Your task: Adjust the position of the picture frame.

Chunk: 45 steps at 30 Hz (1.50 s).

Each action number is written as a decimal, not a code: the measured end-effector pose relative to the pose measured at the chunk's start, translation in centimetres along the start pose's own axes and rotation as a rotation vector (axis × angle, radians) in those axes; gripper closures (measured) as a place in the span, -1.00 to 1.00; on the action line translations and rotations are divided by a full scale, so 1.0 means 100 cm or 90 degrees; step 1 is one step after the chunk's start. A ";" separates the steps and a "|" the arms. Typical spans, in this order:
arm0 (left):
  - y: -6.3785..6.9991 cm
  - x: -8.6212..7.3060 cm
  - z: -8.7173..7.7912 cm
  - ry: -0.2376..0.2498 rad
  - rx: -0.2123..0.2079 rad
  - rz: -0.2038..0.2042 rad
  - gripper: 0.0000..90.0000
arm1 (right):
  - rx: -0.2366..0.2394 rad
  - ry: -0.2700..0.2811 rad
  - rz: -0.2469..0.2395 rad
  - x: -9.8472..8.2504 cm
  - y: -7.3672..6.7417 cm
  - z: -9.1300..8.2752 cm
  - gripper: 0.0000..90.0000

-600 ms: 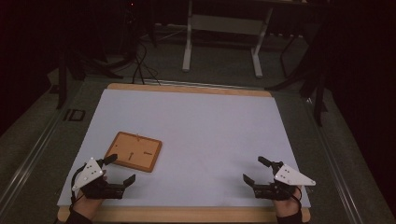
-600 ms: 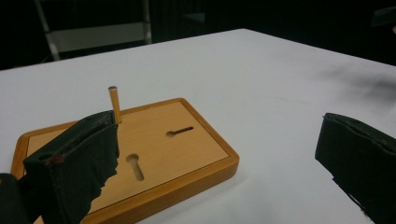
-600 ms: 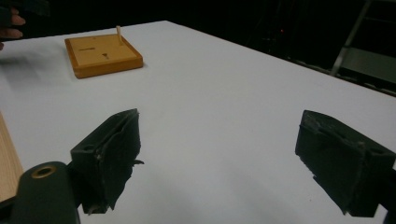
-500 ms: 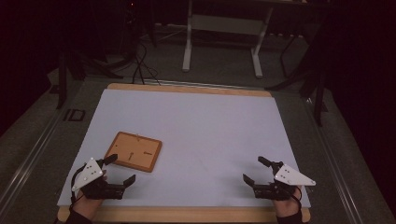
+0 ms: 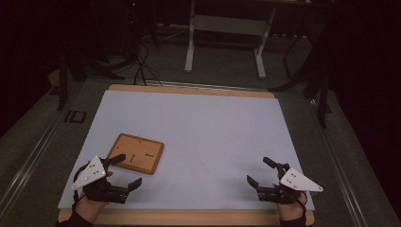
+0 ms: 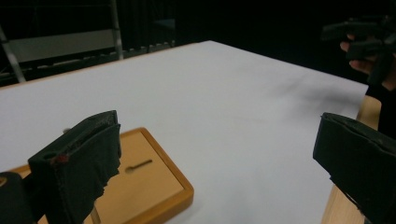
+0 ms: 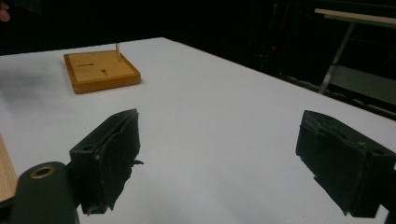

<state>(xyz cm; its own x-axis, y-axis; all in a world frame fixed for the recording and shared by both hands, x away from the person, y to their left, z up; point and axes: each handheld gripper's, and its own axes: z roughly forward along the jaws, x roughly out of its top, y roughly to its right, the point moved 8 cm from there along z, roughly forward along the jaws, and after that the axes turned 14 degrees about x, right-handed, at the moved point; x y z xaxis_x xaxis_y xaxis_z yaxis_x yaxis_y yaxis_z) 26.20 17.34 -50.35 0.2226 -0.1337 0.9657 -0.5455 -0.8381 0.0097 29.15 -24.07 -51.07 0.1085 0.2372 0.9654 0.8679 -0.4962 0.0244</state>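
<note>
A flat wooden board (image 5: 136,152) with slots cut in its top lies on the white table cover (image 5: 198,132), at the front left. A thin wooden peg (image 7: 117,51) stands upright at one edge of the board (image 7: 100,70). My left gripper (image 5: 126,170) rests open just in front of the board (image 6: 144,184), nothing between its jaws. My right gripper (image 5: 261,171) sits open at the front right, far from the board, jaws wide and empty. In the left gripper view the other hand and gripper (image 6: 369,44) appear at the far right.
The wooden table edge (image 5: 189,217) runs along the front. Beyond the far edge stand a white metal frame (image 5: 224,42), dark stands and cables on the floor (image 5: 142,61). The room around is dark.
</note>
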 end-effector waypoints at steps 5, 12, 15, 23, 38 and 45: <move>-0.010 0.010 0.006 -0.005 -0.010 -0.003 -0.97 | 0.018 0.004 0.014 0.001 -0.002 0.002 -0.68; -0.031 0.024 0.024 -0.007 0.007 -0.005 -0.97 | 0.014 0.003 0.006 0.001 -0.002 0.004 -0.68; -0.040 0.029 0.032 -0.004 0.009 -0.018 -0.97 | 0.023 0.014 0.011 0.003 -0.003 0.004 -0.69; -0.062 0.026 0.061 -0.029 0.048 -0.014 -0.92 | 0.024 0.016 0.012 0.002 -0.003 0.004 -0.69; -0.093 -0.008 0.099 -0.146 0.125 -0.007 -0.67 | 0.032 0.012 0.011 0.002 -0.004 0.006 -0.69; -0.096 -0.021 0.112 -0.185 0.147 -0.006 -0.33 | 0.035 0.009 0.014 0.000 -0.004 0.006 -0.69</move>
<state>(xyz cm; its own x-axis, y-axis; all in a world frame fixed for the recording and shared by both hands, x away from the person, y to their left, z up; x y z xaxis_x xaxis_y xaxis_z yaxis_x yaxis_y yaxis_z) 40.06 19.74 -55.35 0.4649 -0.2416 0.8517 -0.3523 -0.9331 -0.0724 29.12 -23.39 -51.19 0.1207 0.2150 0.9691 0.8910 -0.4539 -0.0102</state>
